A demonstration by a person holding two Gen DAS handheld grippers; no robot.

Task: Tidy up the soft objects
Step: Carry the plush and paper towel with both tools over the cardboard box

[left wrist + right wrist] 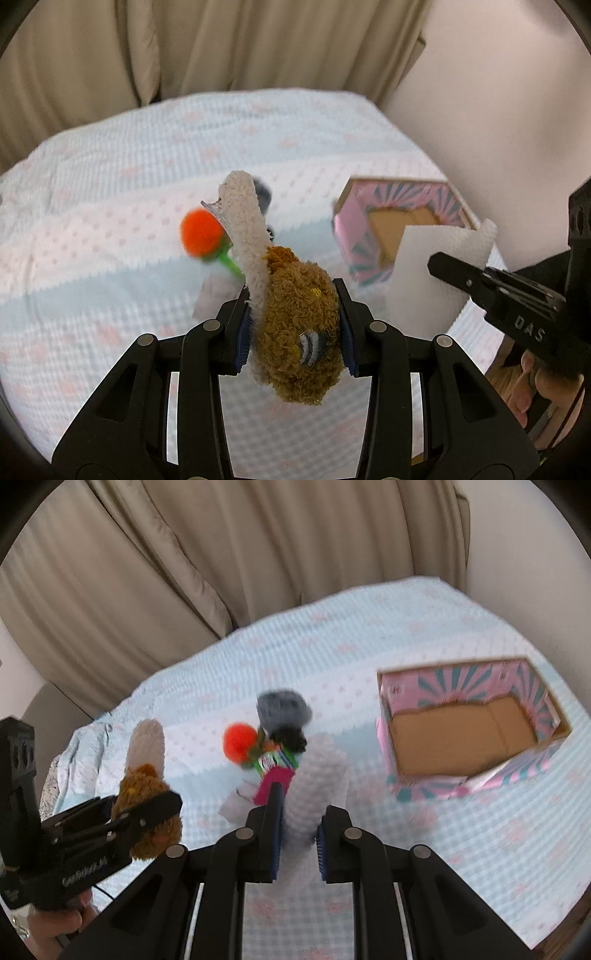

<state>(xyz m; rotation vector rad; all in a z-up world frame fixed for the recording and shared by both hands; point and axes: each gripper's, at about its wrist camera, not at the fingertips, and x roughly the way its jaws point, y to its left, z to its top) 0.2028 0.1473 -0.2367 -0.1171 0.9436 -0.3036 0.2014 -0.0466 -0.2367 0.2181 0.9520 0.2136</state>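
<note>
My left gripper (293, 325) is shut on a brown plush toy (299, 332) with a cream fuzzy strip, held above the bed; it also shows in the right wrist view (147, 808). My right gripper (298, 834) is shut on a white soft cloth (317, 794), also seen at the right of the left wrist view (432, 273). An orange pompom flower (240, 744) on a green stem, a grey fuzzy item (282, 707) and a pink packet (275, 775) lie together on the bed. A pink and teal open box (465, 738) with nothing inside stands to the right.
The bed has a light blue and white spread with pink dots (369, 635). Beige curtains (221, 554) hang behind it and a pale wall (498, 110) is at the right. The bed edge runs close behind the box.
</note>
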